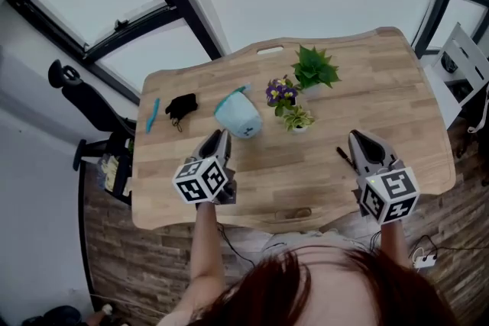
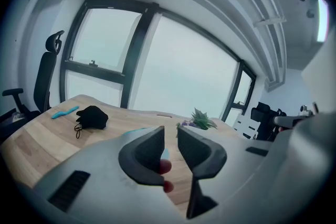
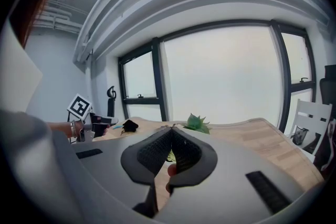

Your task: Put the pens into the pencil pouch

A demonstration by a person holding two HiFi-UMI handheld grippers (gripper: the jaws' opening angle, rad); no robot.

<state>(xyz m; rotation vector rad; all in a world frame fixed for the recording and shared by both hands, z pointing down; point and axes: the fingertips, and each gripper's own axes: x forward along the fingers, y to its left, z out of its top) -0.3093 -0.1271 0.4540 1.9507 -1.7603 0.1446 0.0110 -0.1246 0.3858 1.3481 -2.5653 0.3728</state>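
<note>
On table (image 1: 405,111) left edge, teal pen (image 1: 153,115) front-to-back.

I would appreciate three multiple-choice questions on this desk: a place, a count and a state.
1. Where does the teal pen lie?
A) on the floor
B) near the table's left edge, beside the black bundle
C) on a windowsill

2. How many potted plants stand on the table?
A) one
B) three
C) five

3. How do the right hand-held gripper's jaws stand?
A) wide apart
B) shut on a pen
C) shut, empty

1 B: it lies just left of the black bundle.
2 B: the head view shows three.
3 C: its pads meet with nothing between.
</note>
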